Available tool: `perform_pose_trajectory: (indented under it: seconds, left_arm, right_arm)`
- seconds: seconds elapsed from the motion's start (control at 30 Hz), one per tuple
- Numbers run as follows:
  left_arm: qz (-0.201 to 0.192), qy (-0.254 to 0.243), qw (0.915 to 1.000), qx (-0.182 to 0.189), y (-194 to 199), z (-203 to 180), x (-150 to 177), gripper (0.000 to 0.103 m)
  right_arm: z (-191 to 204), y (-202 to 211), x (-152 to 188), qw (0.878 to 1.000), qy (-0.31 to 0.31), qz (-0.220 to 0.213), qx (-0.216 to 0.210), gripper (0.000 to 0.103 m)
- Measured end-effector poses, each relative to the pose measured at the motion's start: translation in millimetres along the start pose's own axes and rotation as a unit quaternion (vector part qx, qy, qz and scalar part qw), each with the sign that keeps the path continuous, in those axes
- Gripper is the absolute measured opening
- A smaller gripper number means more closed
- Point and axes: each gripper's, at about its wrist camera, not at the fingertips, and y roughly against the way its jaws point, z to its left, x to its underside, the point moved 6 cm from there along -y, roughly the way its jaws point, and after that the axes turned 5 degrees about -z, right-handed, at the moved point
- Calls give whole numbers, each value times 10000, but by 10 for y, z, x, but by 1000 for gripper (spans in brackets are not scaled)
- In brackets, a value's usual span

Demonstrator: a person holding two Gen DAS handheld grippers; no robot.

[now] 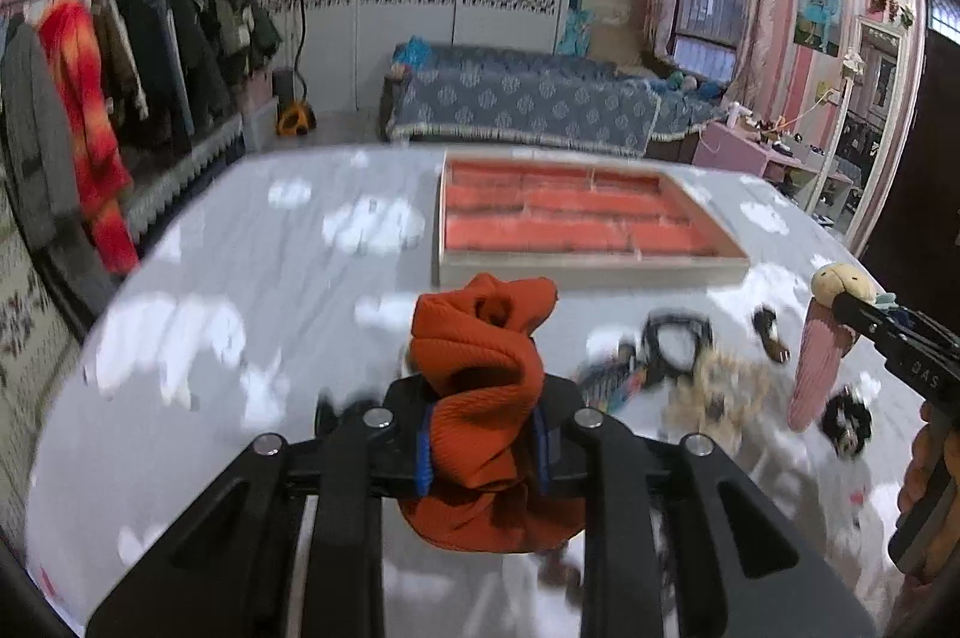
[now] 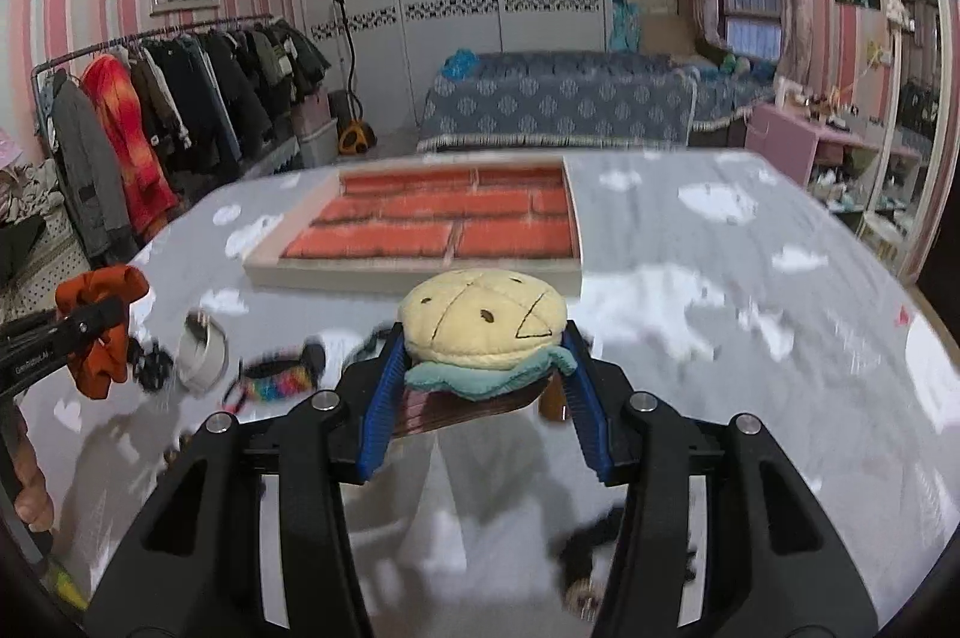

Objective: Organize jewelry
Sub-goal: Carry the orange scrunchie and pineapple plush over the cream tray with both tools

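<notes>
Pink-striped bedroom, coat rail at nine o'clock, blue-covered bed at twelve. Grey cloud-print bench (image 1: 252, 278) carrying an orange-lined compartment tray (image 1: 594, 272) at twelve o'clock, every cell seemingly bare.

Left claw (image 1: 483, 437) clamped tight on a rust-orange scrunchie (image 1: 480, 374), fabric bunched up between the blue pads and sagging beneath; clear of the bench, just short of the tray's near rim. Soft cloth squashes down, hence the narrow pinch.

Right claw (image 2: 483, 386) pinching a plush burger hair clip (image 2: 483, 323) by its sides, half apart because the bun is bulky. Pink clip body hanging below it in the left view, so lifted clear too.

Left behind at three o'clock of the left claw: black hair ties (image 1: 675, 338), a pale beaded piece (image 1: 720, 386), a rainbow band (image 2: 276, 383), a small grey ring-shaped holder (image 2: 204, 350). Blur makes these hard to name, possibly more beneath.

Probable step: both pieces raised together, ready for carrying to separate tray cells. Needed next: forward reach over the rim, then release low so the scrunchie does not spring out.
</notes>
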Motion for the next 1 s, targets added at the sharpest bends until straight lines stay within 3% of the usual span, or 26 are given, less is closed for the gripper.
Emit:
perform_pose_trajectory:
  seconds: [0.27,0.5,0.77,1.0]
  left_arm:
    - [-558,-296,9979,-129,-344,-256,-678,24]
    - [-735,-305,9966,-193,-913,-413,-1152,24]
    - [-453,-183,9985,-226,-1766,-387,-1464,24]
    - [-93,-278,9993,-218,-2449,-501,-1555,24]
  right_arm:
    - [29,-260,-581,9987,123,-497,76,50]
    - [-48,-740,-1001,9978,37,-652,151,50]
    - [-199,-1507,-1358,9978,-53,-583,312,50]
    - [-244,-2170,-1470,9989,-93,-310,349,50]
